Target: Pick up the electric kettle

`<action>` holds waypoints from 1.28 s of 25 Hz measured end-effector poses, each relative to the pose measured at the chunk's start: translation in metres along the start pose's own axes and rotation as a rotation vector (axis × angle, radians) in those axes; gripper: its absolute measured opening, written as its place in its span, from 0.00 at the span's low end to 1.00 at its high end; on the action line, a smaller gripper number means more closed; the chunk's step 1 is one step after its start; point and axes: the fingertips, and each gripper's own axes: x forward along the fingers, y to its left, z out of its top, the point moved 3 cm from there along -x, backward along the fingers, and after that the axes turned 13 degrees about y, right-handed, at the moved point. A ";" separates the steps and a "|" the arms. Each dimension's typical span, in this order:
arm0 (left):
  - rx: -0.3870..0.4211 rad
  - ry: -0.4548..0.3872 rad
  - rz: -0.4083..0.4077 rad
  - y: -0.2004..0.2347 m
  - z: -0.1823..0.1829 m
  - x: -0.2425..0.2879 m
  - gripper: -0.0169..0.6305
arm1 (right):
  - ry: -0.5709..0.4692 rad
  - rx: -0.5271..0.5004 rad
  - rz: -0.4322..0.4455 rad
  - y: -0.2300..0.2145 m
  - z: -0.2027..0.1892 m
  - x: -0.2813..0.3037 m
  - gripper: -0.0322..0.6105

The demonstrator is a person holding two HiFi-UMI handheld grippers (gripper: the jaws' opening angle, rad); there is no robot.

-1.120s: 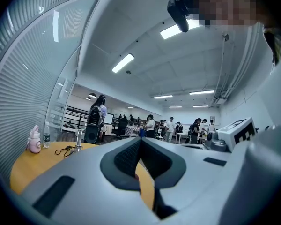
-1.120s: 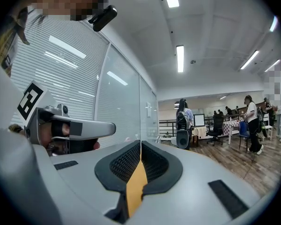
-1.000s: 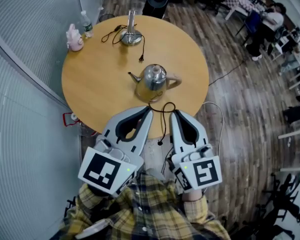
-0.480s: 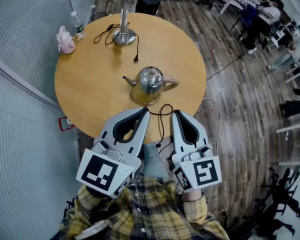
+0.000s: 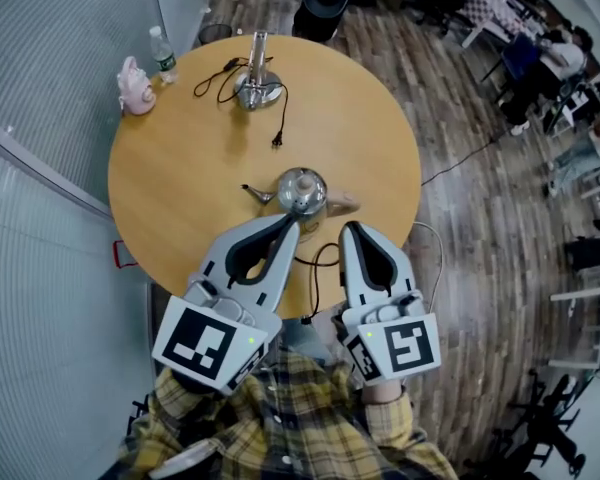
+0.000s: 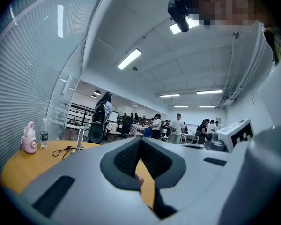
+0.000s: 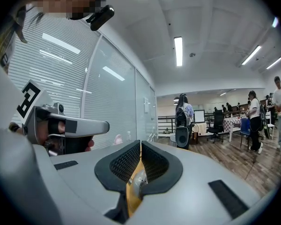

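Observation:
The steel electric kettle [image 5: 302, 192] stands on the round wooden table [image 5: 180, 188], spout to the left, pale handle to the right. My left gripper [image 5: 291, 225] is shut and empty, its tips just short of the kettle's near left side. My right gripper [image 5: 347, 228] is also shut and empty, just below the handle. In the left gripper view the left gripper [image 6: 140, 140] has its jaws closed together and they hide the kettle. In the right gripper view a sliver of the kettle [image 7: 138, 179] shows in the gap behind the right gripper [image 7: 140, 143].
A metal stand [image 5: 257, 85] with a black cord and plug [image 5: 277, 143] sits at the table's far side. A pink bottle [image 5: 135, 85] and a water bottle [image 5: 161, 53] stand far left. A black cable [image 5: 318, 268] hangs over the near edge. A glass wall [image 5: 50, 118] runs along the left.
Both grippers have moved forward over the table's near edge, so the kettle now lies right in front of their tips. Both stay shut.

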 end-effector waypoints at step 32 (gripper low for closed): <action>-0.062 -0.027 0.215 0.025 0.018 0.077 0.03 | 0.019 -0.053 0.157 -0.086 0.014 0.066 0.10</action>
